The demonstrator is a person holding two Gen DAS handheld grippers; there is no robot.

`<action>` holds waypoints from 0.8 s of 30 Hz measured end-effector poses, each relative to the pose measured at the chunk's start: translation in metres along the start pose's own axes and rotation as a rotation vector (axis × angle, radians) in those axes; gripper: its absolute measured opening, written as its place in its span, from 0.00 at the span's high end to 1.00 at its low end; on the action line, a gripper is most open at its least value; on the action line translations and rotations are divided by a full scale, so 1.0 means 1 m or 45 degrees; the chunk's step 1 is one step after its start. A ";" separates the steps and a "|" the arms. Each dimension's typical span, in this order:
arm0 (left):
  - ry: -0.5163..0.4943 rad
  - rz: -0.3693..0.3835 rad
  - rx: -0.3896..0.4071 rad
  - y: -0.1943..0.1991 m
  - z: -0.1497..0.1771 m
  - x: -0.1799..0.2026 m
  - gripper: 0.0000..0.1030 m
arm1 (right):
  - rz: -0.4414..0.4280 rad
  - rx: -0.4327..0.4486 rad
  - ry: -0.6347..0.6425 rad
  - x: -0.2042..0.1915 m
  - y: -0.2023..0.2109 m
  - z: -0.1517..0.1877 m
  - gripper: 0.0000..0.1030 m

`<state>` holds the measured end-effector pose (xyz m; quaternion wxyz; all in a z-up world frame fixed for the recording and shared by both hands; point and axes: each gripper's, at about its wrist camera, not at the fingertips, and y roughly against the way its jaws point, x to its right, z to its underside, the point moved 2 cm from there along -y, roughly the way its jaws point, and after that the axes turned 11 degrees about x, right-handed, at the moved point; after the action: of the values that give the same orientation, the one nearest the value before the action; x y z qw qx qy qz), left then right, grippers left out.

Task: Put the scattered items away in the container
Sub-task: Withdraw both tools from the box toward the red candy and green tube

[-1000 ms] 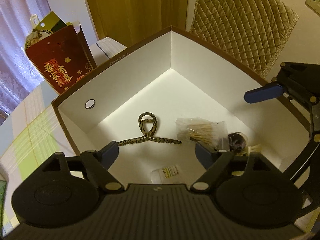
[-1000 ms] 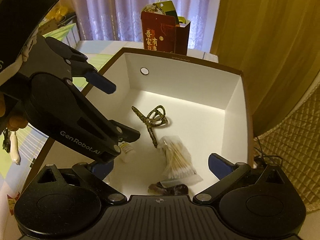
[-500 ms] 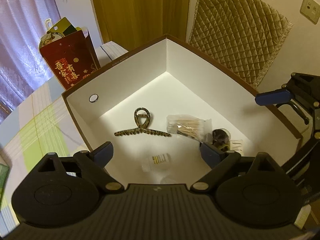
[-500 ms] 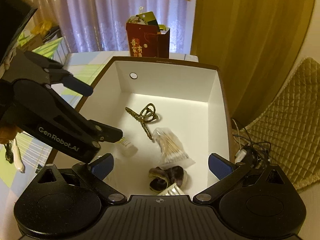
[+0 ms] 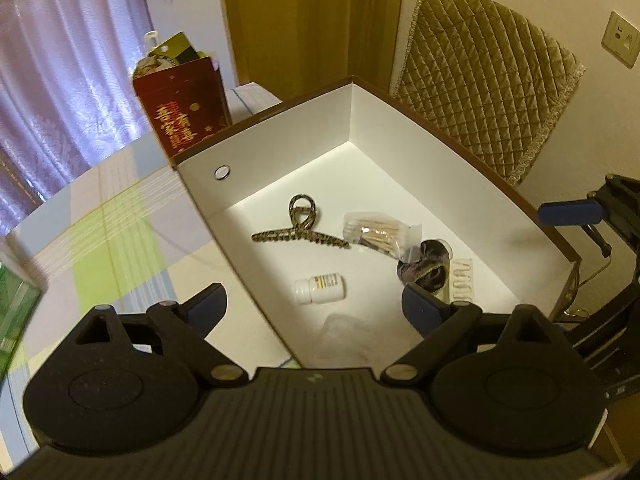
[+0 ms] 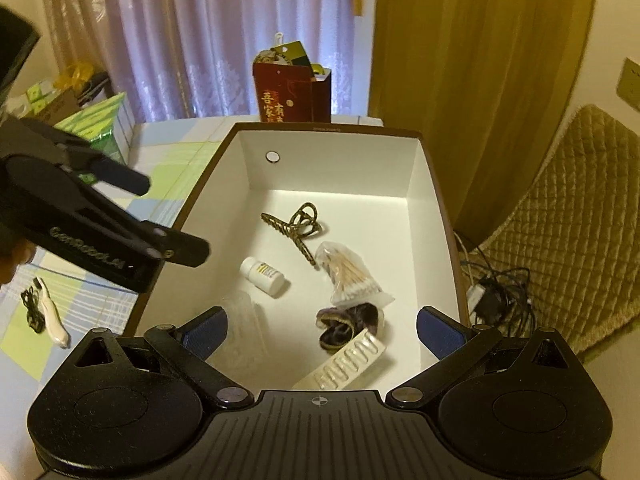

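Container (image 6: 436,208) with white interior and brown rim, standing on the bench (image 6: 176,168), viewed from both wrist cameras. Six items lie on its floor: a patterned hair claw (image 6: 294,226), a small white bottle (image 6: 264,276) on its side, a bag of cotton swabs (image 6: 350,274), a dark scrunchie (image 6: 346,322) touching the bag's lower end, a blister strip (image 6: 346,366) leaning at the near wall, and a clear plastic piece (image 6: 242,320) that is hard to make out. The left gripper (image 5: 314,304) hovers over the container's near-left corner, its fingers spread wide and holding nothing. The right gripper (image 6: 322,330) hangs above the near end, fingers likewise wide apart and empty. Judged from this layout, the tidying is largely done. What appears left is a white object with a black cord (image 6: 44,312) lying on the checked cloth outside the container, near the left edge of the right wrist view; whether it counts among the scattered items cannot be told. A red gift bag (image 6: 292,92) stands behind the container. The near bench edge is hidden by both gripper bodies, so further loose items there cannot be ruled out.
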<state>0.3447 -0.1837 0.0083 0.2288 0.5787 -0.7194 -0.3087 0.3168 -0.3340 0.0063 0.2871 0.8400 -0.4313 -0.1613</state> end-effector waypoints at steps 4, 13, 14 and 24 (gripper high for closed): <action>0.019 -0.014 0.012 0.017 0.010 -0.004 0.10 | 0.020 0.011 0.003 -0.009 0.011 0.003 0.00; 0.052 -0.056 0.031 0.063 0.040 -0.017 0.10 | 0.027 0.027 0.006 -0.042 0.034 0.012 0.00; 0.057 -0.060 0.034 0.068 0.044 -0.020 0.10 | 0.026 0.028 0.005 -0.047 0.036 0.013 0.00; 0.097 -0.100 0.069 0.119 0.083 -0.046 0.06 | 0.013 0.047 -0.010 -0.090 0.054 0.021 0.00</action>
<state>0.2158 -0.1070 0.0354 0.2280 0.6236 -0.6951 -0.2757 0.2203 -0.2925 0.0252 0.2706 0.8422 -0.4396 -0.1553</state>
